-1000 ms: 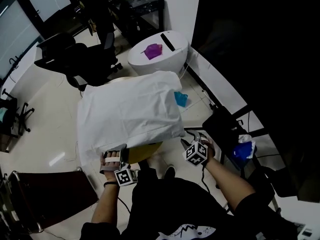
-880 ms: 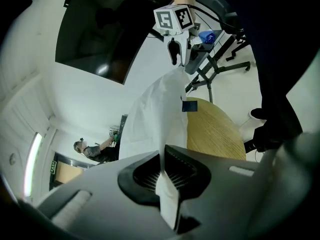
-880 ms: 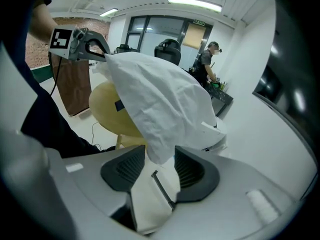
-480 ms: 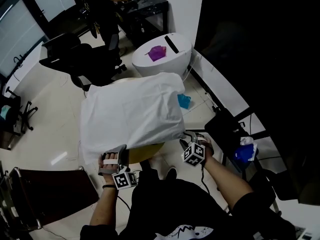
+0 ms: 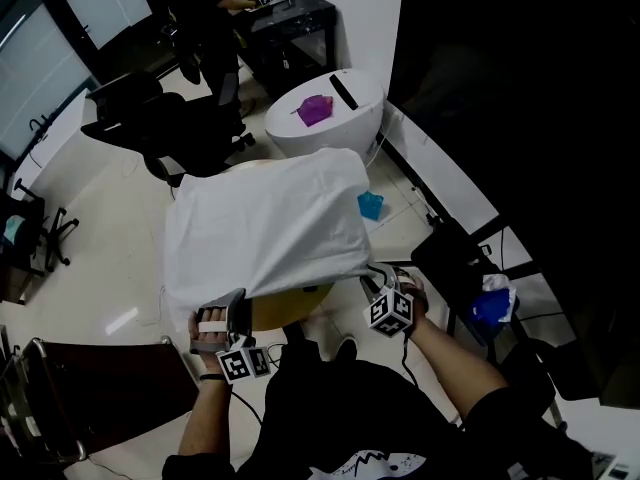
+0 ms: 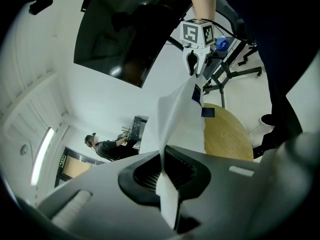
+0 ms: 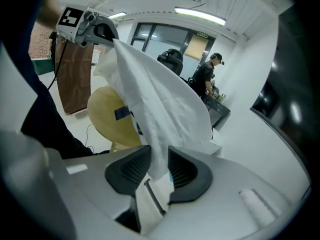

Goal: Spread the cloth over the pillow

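Note:
A white cloth (image 5: 265, 228) lies draped over a bulky shape on the round wooden table (image 5: 285, 308); the pillow itself is hidden beneath it. My left gripper (image 5: 238, 303) is shut on the cloth's near left corner, and the fabric (image 6: 177, 119) runs out of its jaws (image 6: 162, 171). At the near right corner, my right gripper (image 5: 373, 280) has the cloth edge (image 7: 155, 99) hanging between its pads (image 7: 159, 166). Its jaws are closing, still a little apart around the fold. The cloth's near edge stretches between the two grippers above the tabletop (image 7: 107, 114).
A white round stand (image 5: 325, 108) with a purple item sits beyond the table, with a teal object (image 5: 370, 205) on the floor beside it. A black office chair (image 5: 160, 128) and a person (image 5: 200, 8) at a black desk are farther back. A dark stand with blue material (image 5: 490, 303) is at my right.
My right gripper has moved in onto the cloth's near right corner and its jaws have narrowed. The left gripper has drawn its corner slightly back towards me.

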`<state>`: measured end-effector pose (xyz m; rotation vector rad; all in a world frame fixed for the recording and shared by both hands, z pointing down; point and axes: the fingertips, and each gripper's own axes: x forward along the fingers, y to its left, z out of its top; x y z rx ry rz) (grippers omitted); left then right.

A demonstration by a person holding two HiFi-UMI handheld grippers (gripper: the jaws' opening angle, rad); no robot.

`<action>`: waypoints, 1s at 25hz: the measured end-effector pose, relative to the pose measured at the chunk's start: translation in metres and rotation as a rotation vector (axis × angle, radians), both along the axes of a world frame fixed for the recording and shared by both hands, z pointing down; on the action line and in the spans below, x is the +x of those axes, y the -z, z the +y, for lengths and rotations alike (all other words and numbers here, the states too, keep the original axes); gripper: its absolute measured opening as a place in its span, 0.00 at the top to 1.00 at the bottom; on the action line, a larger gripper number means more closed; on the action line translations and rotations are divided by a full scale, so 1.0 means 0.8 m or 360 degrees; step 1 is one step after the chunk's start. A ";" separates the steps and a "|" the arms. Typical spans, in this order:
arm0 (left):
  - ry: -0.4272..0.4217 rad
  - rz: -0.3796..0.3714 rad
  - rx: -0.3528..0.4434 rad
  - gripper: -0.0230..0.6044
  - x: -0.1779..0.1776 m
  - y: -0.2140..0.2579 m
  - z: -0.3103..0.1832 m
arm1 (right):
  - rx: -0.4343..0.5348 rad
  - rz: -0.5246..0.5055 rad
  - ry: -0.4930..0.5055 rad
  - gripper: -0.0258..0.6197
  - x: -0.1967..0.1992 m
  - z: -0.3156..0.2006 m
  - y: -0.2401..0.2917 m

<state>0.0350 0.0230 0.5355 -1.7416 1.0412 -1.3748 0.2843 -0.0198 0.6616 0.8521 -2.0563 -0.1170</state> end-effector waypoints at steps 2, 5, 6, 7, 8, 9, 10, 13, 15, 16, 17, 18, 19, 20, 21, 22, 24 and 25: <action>-0.0002 -0.0002 0.0002 0.96 -0.001 0.002 -0.001 | -0.0022 0.0073 -0.0002 0.77 0.007 -0.001 -0.017; -0.0006 0.0003 -0.0021 0.96 -0.001 -0.001 0.002 | -0.0049 0.0141 0.0003 0.81 0.015 -0.001 -0.032; -0.0011 0.0004 -0.0030 0.96 -0.001 -0.003 0.003 | -0.0042 0.0134 0.0007 0.86 0.016 -0.001 -0.029; -0.0015 0.0003 -0.0035 0.96 -0.001 -0.004 0.003 | -0.0029 0.0121 0.0009 0.91 0.017 -0.001 -0.023; -0.0015 0.0001 -0.0032 0.96 -0.001 -0.003 0.003 | -0.0011 0.0106 0.0009 0.92 0.019 0.000 -0.015; -0.0013 -0.0004 -0.0025 0.96 -0.001 -0.001 0.002 | 0.0011 0.0090 0.0006 0.93 0.022 0.002 -0.005; -0.0013 -0.0009 -0.0019 0.96 -0.001 0.001 0.002 | 0.0037 0.0075 0.0001 0.94 0.026 0.003 0.007; -0.0040 -0.0022 -0.0035 0.96 0.001 0.001 0.003 | 0.0119 0.0033 -0.0008 0.94 0.041 0.009 0.050; -0.0062 -0.0027 -0.0060 0.96 0.003 -0.001 0.007 | 0.0175 0.0038 0.0015 0.94 0.049 0.015 0.076; -0.0072 -0.0033 -0.0068 0.96 0.004 0.000 0.008 | 0.0204 0.0054 0.0036 0.94 0.052 0.019 0.087; -0.0088 -0.0048 -0.0078 0.96 0.005 -0.001 0.011 | 0.0232 0.0078 0.0060 0.94 0.055 0.025 0.097; -0.0113 -0.0066 -0.0098 0.96 0.006 -0.003 0.015 | 0.0255 0.0103 0.0083 0.94 0.058 0.030 0.105; -0.0144 -0.0084 -0.0133 0.96 0.007 -0.008 0.020 | 0.0269 0.0127 0.0102 0.94 0.061 0.036 0.110; -0.0178 -0.0104 -0.0180 0.96 0.007 -0.014 0.025 | 0.0272 0.0149 0.0118 0.94 0.063 0.042 0.113; -0.0215 -0.0129 -0.0239 0.96 0.008 -0.022 0.031 | 0.0264 0.0168 0.0133 0.94 0.064 0.048 0.112; -0.0251 -0.0157 -0.0306 0.96 0.007 -0.032 0.037 | 0.0248 0.0185 0.0148 0.94 0.064 0.053 0.106; -0.0313 -0.0212 -0.0442 0.96 0.007 -0.056 0.048 | 0.0204 0.0214 0.0170 0.94 0.064 0.062 0.083; -0.0336 -0.0240 -0.0507 0.96 0.007 -0.069 0.051 | 0.0180 0.0230 0.0179 0.94 0.064 0.065 0.069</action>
